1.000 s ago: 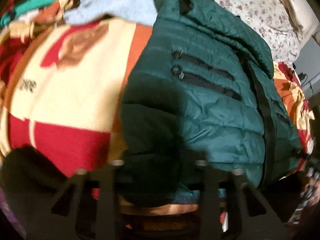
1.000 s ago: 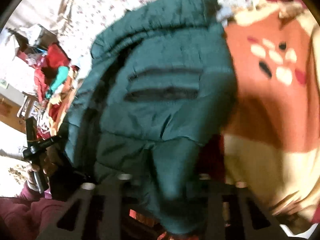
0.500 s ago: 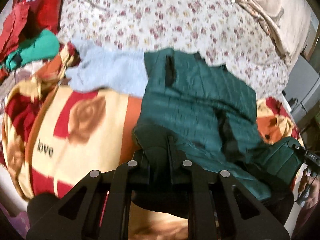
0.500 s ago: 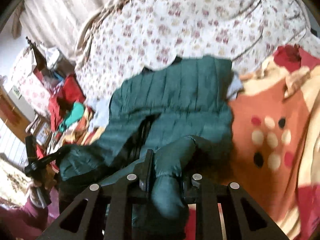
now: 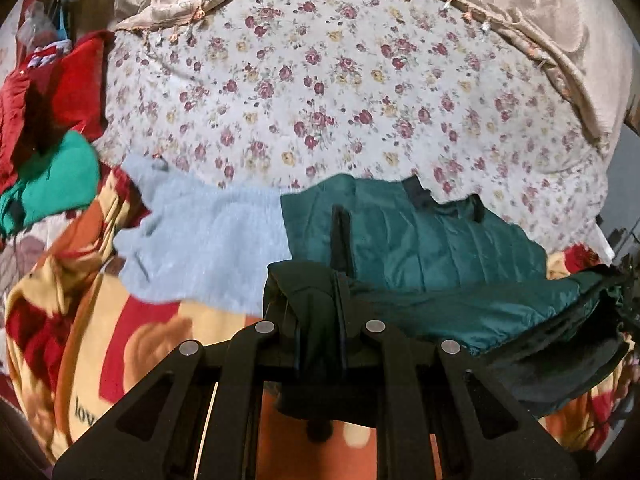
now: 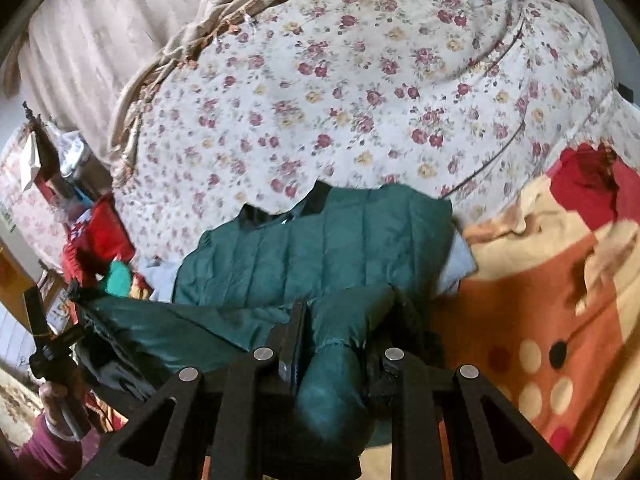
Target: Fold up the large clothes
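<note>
A dark green quilted puffer jacket (image 5: pixel 432 240) lies across the patterned blanket on the bed, with its lower edge lifted. My left gripper (image 5: pixel 318 316) is shut on the jacket's left edge. My right gripper (image 6: pixel 340 344) is shut on a bunched fold of the same jacket (image 6: pixel 320 240). The left gripper also shows at the far left of the right wrist view (image 6: pixel 76 300), holding the jacket's other end taut. The fingertips are buried in fabric.
A light blue garment (image 5: pixel 204 240) lies left of the jacket. A red, cream and orange blanket (image 5: pixel 132 344) covers the near bed. A floral sheet (image 5: pixel 340 92) lies beyond. Red and green clothes (image 5: pixel 52 140) pile at the far left. A beige curtain (image 6: pixel 88 40) hangs behind.
Both grippers have closed on the jacket's near edge and lifted it up and back, so the jacket now looks smaller and farther and more floral sheet shows.
</note>
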Demonstrator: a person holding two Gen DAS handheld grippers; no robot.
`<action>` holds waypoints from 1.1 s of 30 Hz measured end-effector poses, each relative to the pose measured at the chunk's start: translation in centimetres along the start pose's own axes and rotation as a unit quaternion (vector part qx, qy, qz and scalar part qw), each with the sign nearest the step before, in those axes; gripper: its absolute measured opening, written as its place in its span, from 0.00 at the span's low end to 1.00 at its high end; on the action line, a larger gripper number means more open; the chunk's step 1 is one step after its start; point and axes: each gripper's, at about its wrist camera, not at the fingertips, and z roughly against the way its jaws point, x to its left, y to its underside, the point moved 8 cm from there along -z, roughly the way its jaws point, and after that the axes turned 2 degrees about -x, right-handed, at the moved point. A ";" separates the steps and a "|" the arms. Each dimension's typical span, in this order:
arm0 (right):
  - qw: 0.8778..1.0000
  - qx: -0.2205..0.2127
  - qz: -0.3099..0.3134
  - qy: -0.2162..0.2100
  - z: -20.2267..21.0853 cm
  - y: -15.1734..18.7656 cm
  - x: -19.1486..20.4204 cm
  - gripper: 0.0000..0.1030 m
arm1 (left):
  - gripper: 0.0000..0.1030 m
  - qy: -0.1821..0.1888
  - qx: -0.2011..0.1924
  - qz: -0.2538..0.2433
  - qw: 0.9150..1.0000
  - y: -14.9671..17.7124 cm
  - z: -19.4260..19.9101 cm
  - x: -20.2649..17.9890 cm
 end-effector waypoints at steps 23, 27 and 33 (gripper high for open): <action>0.992 0.024 -0.127 0.000 -13.9 -5.4 -7.3 0.34 | 0.16 -0.112 0.054 0.000 0.992 -4.3 -17.5 -1.3; 0.996 0.010 -0.090 0.007 -11.9 -6.0 -6.4 0.54 | 0.17 -0.114 0.047 0.000 0.992 -4.0 -17.6 -1.4; 0.994 -0.086 -0.015 0.059 -5.9 -6.8 -3.8 0.85 | 0.17 -0.111 0.048 0.010 0.993 -4.1 -17.7 -1.5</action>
